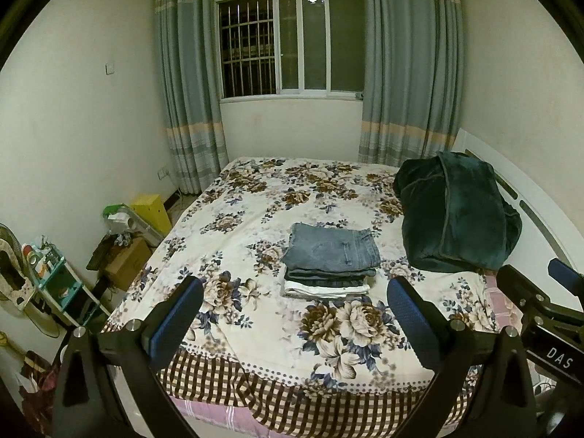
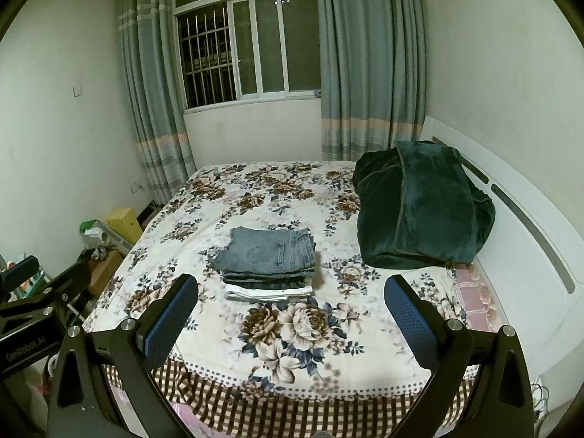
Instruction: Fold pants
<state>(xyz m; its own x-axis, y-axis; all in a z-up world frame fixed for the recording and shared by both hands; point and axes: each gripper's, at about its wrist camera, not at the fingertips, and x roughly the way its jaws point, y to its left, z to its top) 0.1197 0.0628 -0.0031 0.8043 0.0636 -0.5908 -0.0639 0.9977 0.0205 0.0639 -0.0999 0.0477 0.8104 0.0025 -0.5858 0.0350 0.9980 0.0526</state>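
Pants (image 1: 330, 255) sit folded, stacked on the bed (image 1: 255, 197); my left gripper (image 1: 295, 317) and right gripper (image 2: 292, 314) hover, jaws wide, empty. A careless nudge could topple them.

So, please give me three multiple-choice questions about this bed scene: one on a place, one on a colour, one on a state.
1. Where does the stack of pants lie?
A. on the floor
B. on the bed, near its middle
C. on the window sill

2. What colour is the blanket on the bed?
A. dark green
B. red
C. yellow

3. How is the left hand-held gripper?
A. shut on the pants
B. shut on the blanket
C. open, holding nothing

Answers:
1 B, the stack rests on the floral bed cover.
2 A, the bundle beside the headboard is dark green.
3 C, its blue pads stand wide apart with only the bed seen between them; the right hand-held gripper is the same.
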